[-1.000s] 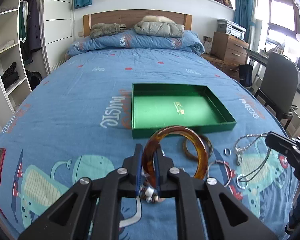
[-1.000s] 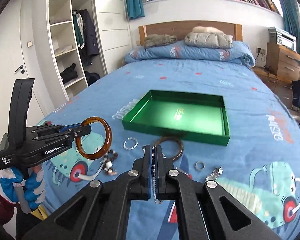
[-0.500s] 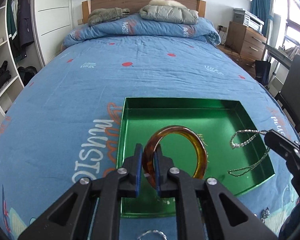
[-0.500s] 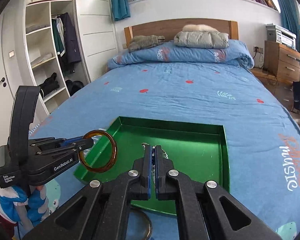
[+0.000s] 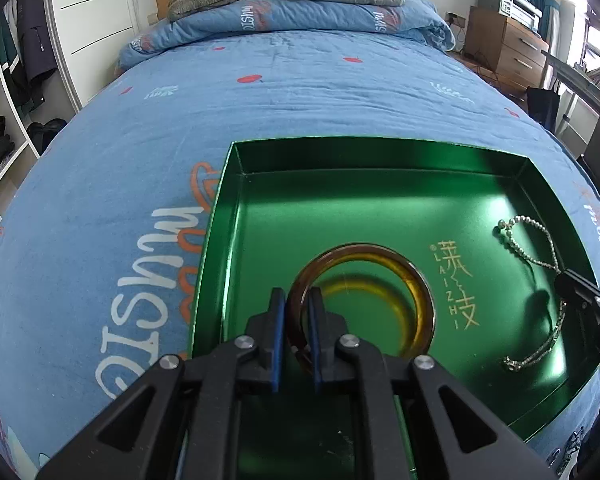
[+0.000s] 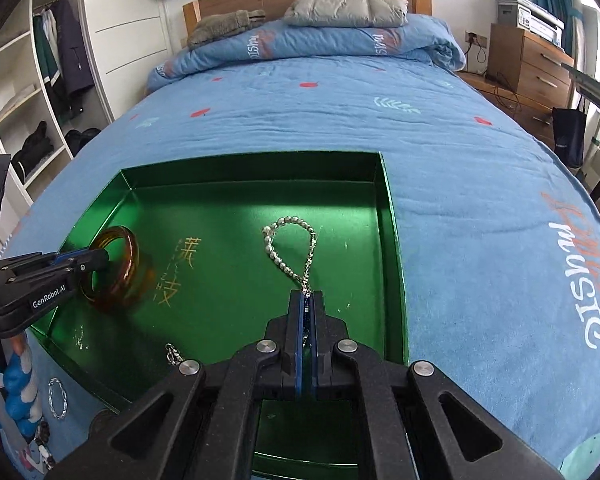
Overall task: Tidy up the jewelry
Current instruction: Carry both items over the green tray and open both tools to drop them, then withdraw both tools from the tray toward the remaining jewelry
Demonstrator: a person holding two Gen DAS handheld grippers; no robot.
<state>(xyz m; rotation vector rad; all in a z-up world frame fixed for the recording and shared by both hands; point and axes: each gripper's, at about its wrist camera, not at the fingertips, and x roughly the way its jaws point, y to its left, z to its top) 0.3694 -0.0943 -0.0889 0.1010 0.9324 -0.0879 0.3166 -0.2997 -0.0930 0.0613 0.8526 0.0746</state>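
Note:
A shallow green tray [image 5: 380, 156] [image 6: 388, 208] lies on the blue bed. My left gripper [image 5: 296, 300] is shut on an amber bangle [image 5: 420, 300] and holds it low over the tray's left half; it also shows in the right wrist view [image 6: 130, 256]. My right gripper [image 6: 306, 296] is shut on a silver bead chain [image 6: 278, 258] that droops onto the tray's right half. In the left wrist view the chain [image 5: 540, 256] hangs from the right gripper [image 5: 566, 280].
More jewelry lies on the bedspread in front of the tray: a twisted silver ring [image 6: 56, 398] and a small chain piece [image 6: 172, 354]. A folded duvet [image 6: 308, 44] and pillows lie at the headboard. A wooden dresser [image 6: 528, 64] stands at right, shelves at left.
Both grippers have moved forward and down over the green tray. The bangle and the chain now hang just above or on the tray floor.

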